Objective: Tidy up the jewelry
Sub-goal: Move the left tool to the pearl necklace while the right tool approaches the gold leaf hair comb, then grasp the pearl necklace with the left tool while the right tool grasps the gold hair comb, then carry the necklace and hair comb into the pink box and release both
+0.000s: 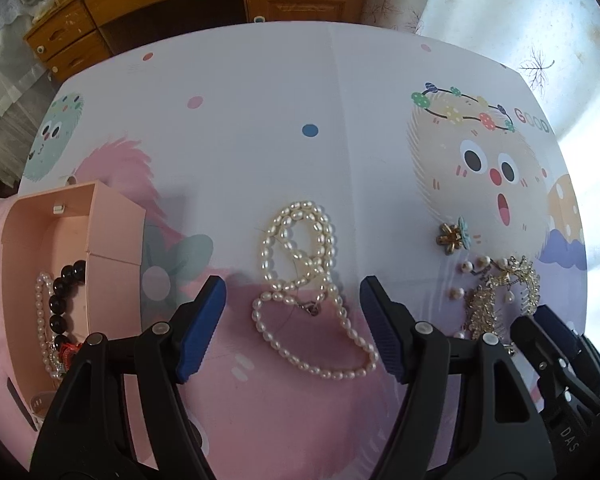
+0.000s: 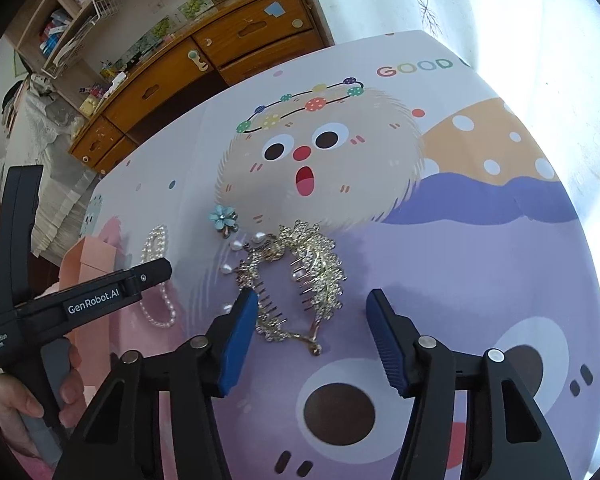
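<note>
- Pearl necklace (image 1: 300, 288) lies coiled on the cartoon tablecloth (image 1: 260, 100), just right of our landmark, the pink jewelry box (image 1: 112, 220).
- We hold the left gripper (image 1: 292, 328) over it, jaws apart and empty, straddling the strand.
- We hold the right gripper (image 2: 312, 336) spread around the gold hair comb (image 2: 300, 276), further right of the box, pads not pressing.
- Best, we judge, to pinch a doubled stretch of pearls so no loop trails.
- Only the left view shows the box's black bead bracelet (image 1: 62, 296); only the right shows a hand (image 2: 24, 400).
</note>
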The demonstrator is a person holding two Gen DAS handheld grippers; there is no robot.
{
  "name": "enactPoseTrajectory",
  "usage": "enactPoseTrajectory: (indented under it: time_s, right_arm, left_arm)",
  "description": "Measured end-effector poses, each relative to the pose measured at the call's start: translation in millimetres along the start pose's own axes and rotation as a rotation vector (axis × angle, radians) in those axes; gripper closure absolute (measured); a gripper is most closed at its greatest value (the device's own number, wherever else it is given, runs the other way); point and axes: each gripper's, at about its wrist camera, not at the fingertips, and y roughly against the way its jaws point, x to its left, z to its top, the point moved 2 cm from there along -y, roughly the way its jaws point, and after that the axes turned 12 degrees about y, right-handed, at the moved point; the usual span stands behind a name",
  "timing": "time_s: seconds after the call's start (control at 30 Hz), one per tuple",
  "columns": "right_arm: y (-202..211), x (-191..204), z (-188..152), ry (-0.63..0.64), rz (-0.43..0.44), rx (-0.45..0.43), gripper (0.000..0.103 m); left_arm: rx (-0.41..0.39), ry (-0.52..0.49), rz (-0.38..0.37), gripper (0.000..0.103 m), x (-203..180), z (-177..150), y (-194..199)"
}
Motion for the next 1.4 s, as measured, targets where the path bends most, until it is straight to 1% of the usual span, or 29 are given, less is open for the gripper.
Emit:
enactPoseTrajectory:
  time_s: [0.07, 0.1, 0.13, 0.17, 0.33, 0.4, 0.47, 0.5, 0.53, 0.63, 0.67, 0.7, 0.73, 0.8, 0.83, 0.93, 1.0, 1.07, 1.23, 1.4]
  right_arm:
    - [0, 1, 1, 0.022, -0.006, -0.009, 0.056]
    - [-1, 2, 2, 0.038, -0.012, -0.01, 0.061]
    - [-1, 2, 2, 0.05, -0.02, -0.012, 0.064]
    - [-2, 4, 2, 0.067, -0.025, -0.013, 0.064]
    - [-3, 14, -1, 0.188, -0.071, -0.026, 0.067]
    - [-5, 19, -3, 0.239, -0.101, -0.029, 0.07]
    - [-5, 20, -3, 0.255, -0.12, -0.034, 0.075]
    - [-5, 20, -4, 0.255, -0.122, -0.038, 0.077]
    - [-5, 19, -4, 0.253, -0.119, -0.04, 0.077]
    - [-5, 19, -5, 0.264, -0.124, -0.045, 0.077]
    - [-5, 19, -6, 0.265, -0.124, -0.047, 0.077]
    - [-5, 18, -6, 0.261, -0.122, -0.05, 0.077]
    - [-5, 17, -6, 0.259, -0.118, -0.051, 0.077]
    - [-5, 16, -6, 0.258, -0.112, -0.053, 0.077]
    - [-4, 15, -7, 0.257, -0.115, -0.055, 0.077]
    - [2, 14, -6, 0.25, -0.115, -0.074, 0.078]
    - [7, 14, -6, 0.25, -0.109, -0.092, 0.078]
    - [12, 15, -6, 0.255, -0.117, -0.101, 0.078]
    - [29, 22, -6, 0.265, -0.121, -0.132, 0.078]
    - [50, 33, -5, 0.287, -0.125, -0.167, 0.078]
  left_arm:
    - [-0.015, -0.011, 0.011, 0.039, -3, 0, -2]
    - [-0.024, -0.014, 0.01, 0.041, -5, 0, -2]
    - [-0.031, -0.016, 0.011, 0.042, -7, 1, -1]
    - [-0.04, -0.019, 0.011, 0.044, -8, 1, -1]
    - [-0.111, -0.053, 0.01, 0.049, -16, -1, -1]
    - [-0.12, -0.052, -0.008, 0.056, -14, -3, 2]
    - [-0.116, -0.031, -0.036, 0.062, -14, -6, 3]
    - [-0.116, -0.021, -0.047, 0.063, -13, -7, 3]
    - [-0.121, -0.024, -0.046, 0.063, -13, -8, 3]
    - [-0.135, -0.051, -0.061, 0.069, -15, -11, 4]
    - [-0.139, -0.058, -0.067, 0.074, -16, -11, 4]
    - [-0.146, -0.061, -0.066, 0.084, -15, -12, 5]
    - [-0.147, -0.059, -0.066, 0.086, -14, -11, 5]
    - [-0.149, -0.052, -0.063, 0.094, -12, -11, 6]
    - [-0.151, -0.045, -0.06, 0.096, -10, -11, 6]
    - [-0.148, -0.024, -0.091, 0.096, -3, -10, 7]
    - [-0.148, -0.022, -0.096, 0.097, 0, -9, 8]
    - [-0.163, -0.011, -0.103, 0.1, 3, -9, 13]
    - [-0.17, 0.009, -0.124, 0.1, 13, -10, 22]
    - [-0.214, 0.019, -0.151, 0.1, 21, -8, 46]
